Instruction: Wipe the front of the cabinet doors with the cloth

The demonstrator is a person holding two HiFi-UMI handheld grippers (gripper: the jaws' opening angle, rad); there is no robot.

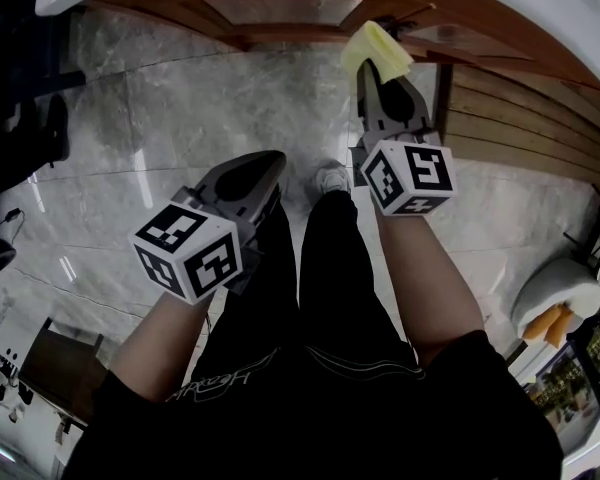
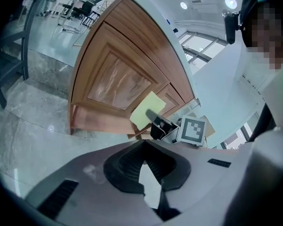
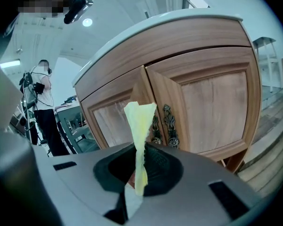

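Wooden cabinet doors [image 3: 212, 107], yellow cloth [image 3: 140, 126] pinched between right fingers [image 3: 159, 160]

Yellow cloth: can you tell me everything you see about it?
The cloth is pale yellow, thin and soft-looking. The right gripper pinches its lower end between its fingers, so it stands up as a folded strip with a wider flap on top. From the left gripper view it looks like a flat, squarish sheet. It is held in front of the wooden cabinet doors, near their metal handles. Whether it touches the wood cannot be told.
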